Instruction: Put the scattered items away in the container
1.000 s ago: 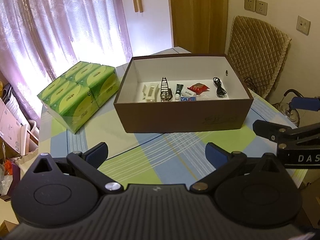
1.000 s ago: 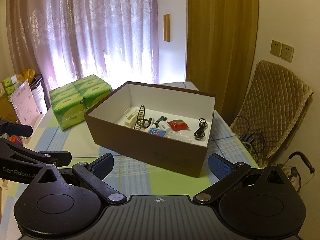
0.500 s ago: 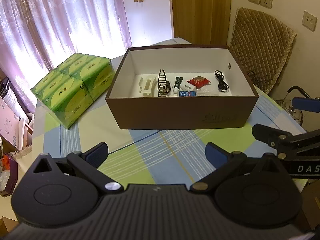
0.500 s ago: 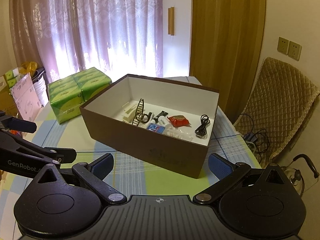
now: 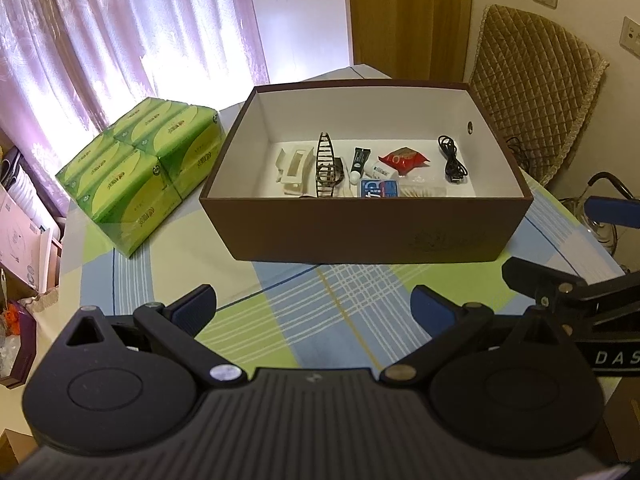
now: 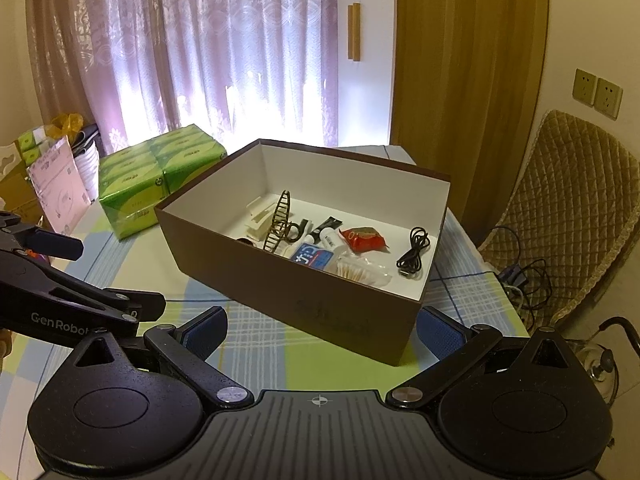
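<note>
Fingers spread wide on my left gripper (image 5: 313, 306), nothing between the blue pads, and it hangs above the plaid tablecloth (image 5: 320, 300) short of the box. My right gripper (image 6: 322, 330) is the same: jaws fully apart, empty, poised just in front of the near corner of the brown cardboard box (image 6: 320, 300).

Out past both grippers, that box sits open on the table and already holds what looks like the whole scatter: a cream hair claw (image 5: 292, 166), a dark ladder-shaped hair clip (image 5: 326, 166) standing on edge, a small dark tube (image 5: 359, 160), a blue-and-white packet (image 5: 378, 188), a clear bag of cotton swabs (image 6: 360, 270), a red snack pouch (image 5: 404, 159) and a coiled black cable (image 5: 452, 160). I see no loose item on the cloth, so I judge the tidying done or nearly so.

Beyond the box, to its left, sits a wrapped block of green tissue packs (image 5: 144, 168), apart from it; I doubt it belongs to the job.

Risks from here: my right gripper sits low and close to the box corner, so a careless forward move could shove the box toward the far table edge. The two grippers are also near each other and could knock together.
</note>
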Available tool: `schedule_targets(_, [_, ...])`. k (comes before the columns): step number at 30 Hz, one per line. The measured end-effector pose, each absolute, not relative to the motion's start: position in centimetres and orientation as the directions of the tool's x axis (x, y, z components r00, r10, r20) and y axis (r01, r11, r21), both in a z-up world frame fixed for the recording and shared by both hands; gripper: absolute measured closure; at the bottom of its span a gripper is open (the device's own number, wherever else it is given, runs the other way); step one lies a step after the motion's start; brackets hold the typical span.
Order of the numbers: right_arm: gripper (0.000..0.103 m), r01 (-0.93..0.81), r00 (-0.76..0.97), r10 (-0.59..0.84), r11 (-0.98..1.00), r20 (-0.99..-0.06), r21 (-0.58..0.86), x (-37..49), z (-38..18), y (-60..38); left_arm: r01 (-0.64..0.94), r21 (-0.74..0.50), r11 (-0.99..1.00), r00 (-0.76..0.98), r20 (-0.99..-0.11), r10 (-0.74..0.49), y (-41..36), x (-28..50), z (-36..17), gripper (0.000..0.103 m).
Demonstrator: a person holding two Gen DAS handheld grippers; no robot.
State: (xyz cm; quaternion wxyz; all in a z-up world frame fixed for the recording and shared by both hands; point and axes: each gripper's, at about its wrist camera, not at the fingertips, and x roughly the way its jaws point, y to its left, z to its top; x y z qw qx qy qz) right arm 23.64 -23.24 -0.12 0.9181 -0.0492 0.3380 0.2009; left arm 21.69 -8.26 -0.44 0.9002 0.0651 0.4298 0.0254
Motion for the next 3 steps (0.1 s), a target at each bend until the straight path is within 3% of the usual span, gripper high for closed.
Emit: schedule_targets(3, [0.000,-0.403,0.691,0.342,0.914,-0.637,0.053,23.86,-0.09,-23.47,0.010,0.149,0.989,0.633,-0.767,0.110,-8.57,21.89,-0.37,0.001])
